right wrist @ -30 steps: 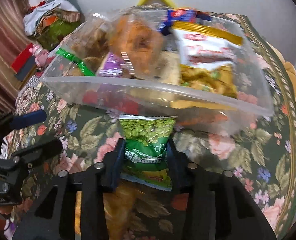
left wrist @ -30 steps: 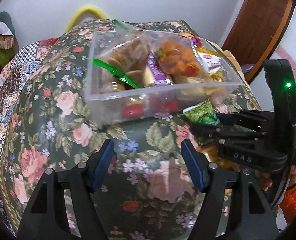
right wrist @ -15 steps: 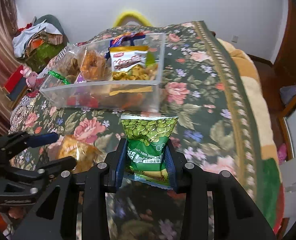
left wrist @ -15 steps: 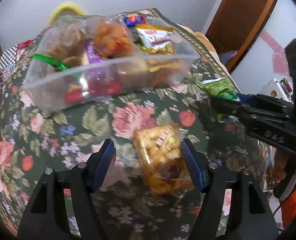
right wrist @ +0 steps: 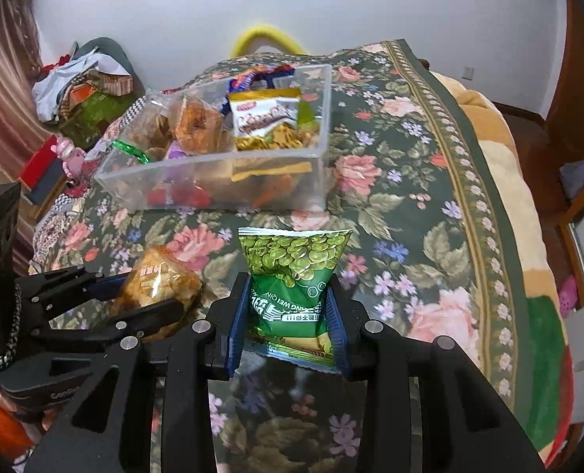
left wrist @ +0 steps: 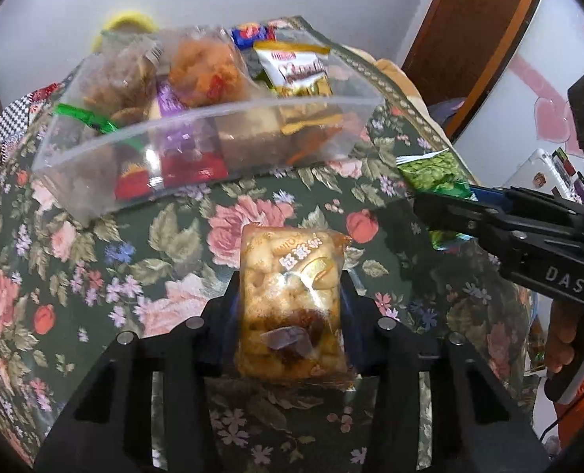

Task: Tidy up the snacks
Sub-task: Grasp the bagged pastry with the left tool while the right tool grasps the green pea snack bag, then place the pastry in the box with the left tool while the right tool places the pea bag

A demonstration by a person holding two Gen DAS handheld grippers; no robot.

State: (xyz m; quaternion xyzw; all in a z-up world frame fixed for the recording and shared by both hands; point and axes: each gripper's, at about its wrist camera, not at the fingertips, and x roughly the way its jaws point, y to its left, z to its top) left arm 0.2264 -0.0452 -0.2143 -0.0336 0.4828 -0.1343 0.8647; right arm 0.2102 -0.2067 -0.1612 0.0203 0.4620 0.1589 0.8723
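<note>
My left gripper [left wrist: 290, 299] is shut on a clear orange snack packet [left wrist: 292, 299], held over the floral bedspread; both also show in the right wrist view, the gripper [right wrist: 142, 295] at lower left with the packet [right wrist: 157, 280]. My right gripper [right wrist: 290, 315] is shut on a green pea snack bag [right wrist: 292, 276], which also shows in the left wrist view [left wrist: 433, 171]. A clear plastic bin [right wrist: 213, 185] full of several snack packs sits ahead of both grippers; it also shows in the left wrist view [left wrist: 197, 146].
The floral bedspread [right wrist: 410, 197] covers a bed whose edge drops off at the right. A yellow ring [right wrist: 264, 35] lies behind the bin. Clothes and clutter [right wrist: 83, 82] sit at the far left. A wooden door [left wrist: 469, 31] stands at the right.
My left gripper swung onto the orange snack packet and closed on it. My right gripper pulled back from the bin with the green bag still held.
</note>
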